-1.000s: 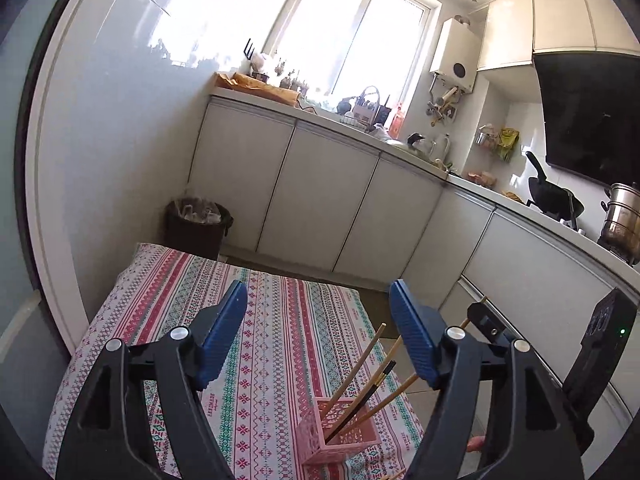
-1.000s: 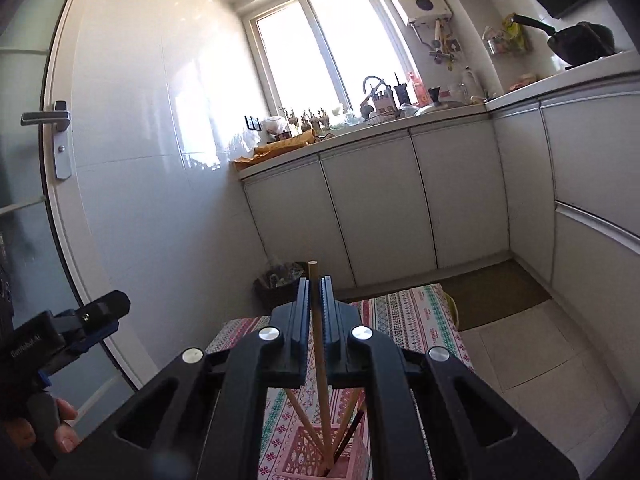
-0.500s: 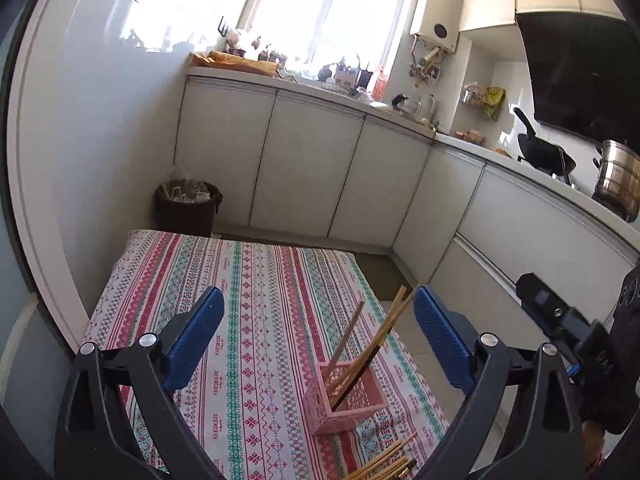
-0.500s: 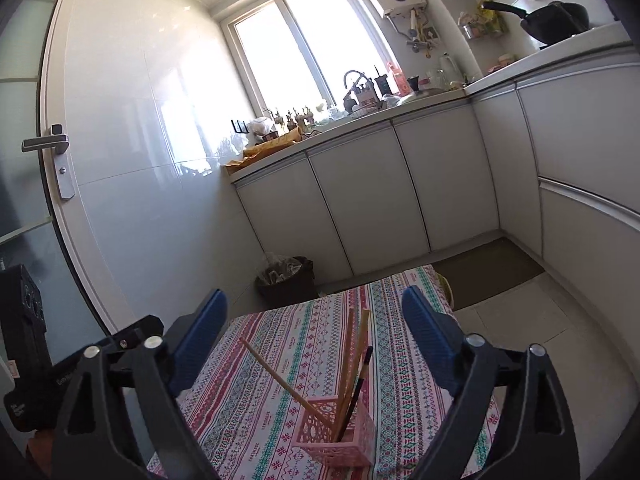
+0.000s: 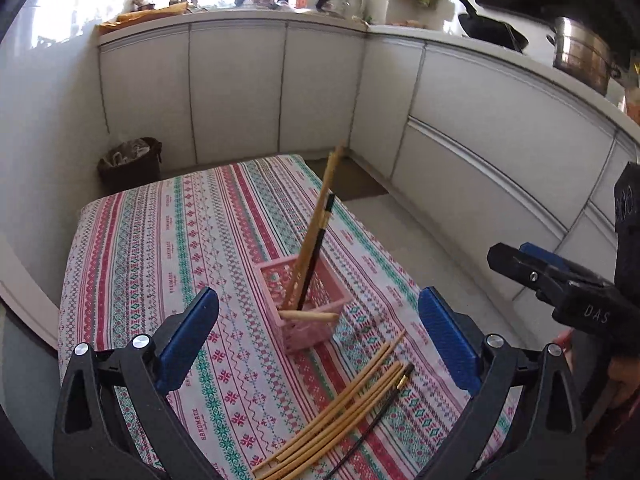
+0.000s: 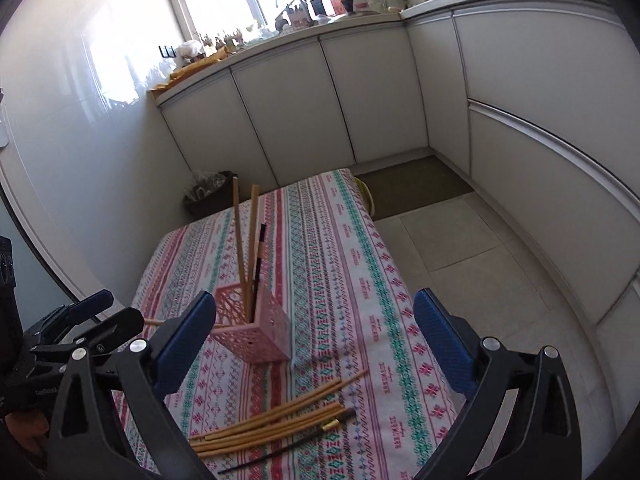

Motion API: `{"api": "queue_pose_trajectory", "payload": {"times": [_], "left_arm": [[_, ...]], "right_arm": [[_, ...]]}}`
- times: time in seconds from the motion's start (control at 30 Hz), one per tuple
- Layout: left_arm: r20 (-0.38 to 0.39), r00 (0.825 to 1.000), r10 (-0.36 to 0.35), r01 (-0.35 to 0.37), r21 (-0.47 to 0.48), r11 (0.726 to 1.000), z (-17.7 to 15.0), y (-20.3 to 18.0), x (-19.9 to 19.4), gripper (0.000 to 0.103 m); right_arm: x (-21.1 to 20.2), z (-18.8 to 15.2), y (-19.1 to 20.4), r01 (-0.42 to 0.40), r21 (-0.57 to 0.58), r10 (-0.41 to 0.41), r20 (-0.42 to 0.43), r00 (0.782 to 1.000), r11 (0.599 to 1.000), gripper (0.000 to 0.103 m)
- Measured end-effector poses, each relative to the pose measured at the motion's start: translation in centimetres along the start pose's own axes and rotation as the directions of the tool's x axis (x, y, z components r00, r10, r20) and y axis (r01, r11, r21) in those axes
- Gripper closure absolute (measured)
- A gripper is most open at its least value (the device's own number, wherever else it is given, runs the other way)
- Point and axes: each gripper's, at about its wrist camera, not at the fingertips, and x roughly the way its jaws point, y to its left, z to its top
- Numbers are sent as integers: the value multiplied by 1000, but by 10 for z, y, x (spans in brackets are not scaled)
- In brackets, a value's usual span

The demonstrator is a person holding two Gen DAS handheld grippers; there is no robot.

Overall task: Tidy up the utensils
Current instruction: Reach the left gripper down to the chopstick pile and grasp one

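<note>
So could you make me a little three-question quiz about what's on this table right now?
1. True or false: the pink basket lies tipped on its side.
2. How many black chopsticks stand in the basket? A) none B) one C) three
3. Fill in: the loose chopsticks lie on the striped ______.

Key
1. False; it stands upright on the cloth.
2. B; one black chopstick leans among the wooden ones.
3. Tablecloth. Both the left gripper and the right gripper are open and empty above them.
</note>
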Motion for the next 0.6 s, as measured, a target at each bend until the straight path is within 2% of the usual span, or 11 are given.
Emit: {"api": "queue_pose_trajectory", "payload": {"times": [0.17, 0.27, 0.33, 0.47, 0.53, 0.57, 0.6], "left_arm": [[-146, 989, -31, 48, 116, 992, -19, -26, 34, 7], [-236, 970, -51, 95, 178, 979, -29, -49, 60, 8], [-307, 950, -58, 135, 235, 963, -36, -67, 80, 15], [-392, 919, 43, 118, 377, 919, -44, -94, 122, 29], [-428, 901, 74, 119, 405, 906, -46, -98, 144, 45], [-448, 890, 84, 120, 409, 905, -46, -98, 154, 48], [-465, 880, 95, 120, 411, 903, -47, -97, 163, 55]], "right_arm": [[-5, -20, -47, 134, 83, -129, -65, 990, 987, 7], [-4, -26, -82, 160, 192, -140, -115, 983, 968, 7], [-4, -26, -98, 143, 255, -113, -131, 985, 956, 7], [-9, -24, -108, 105, 294, -70, -126, 990, 950, 7], [-10, -23, -108, 83, 298, -47, -128, 991, 951, 7], [-10, -23, -108, 75, 299, -38, -130, 991, 951, 7], [-10, -23, -109, 68, 301, -28, -133, 991, 951, 7]]}}
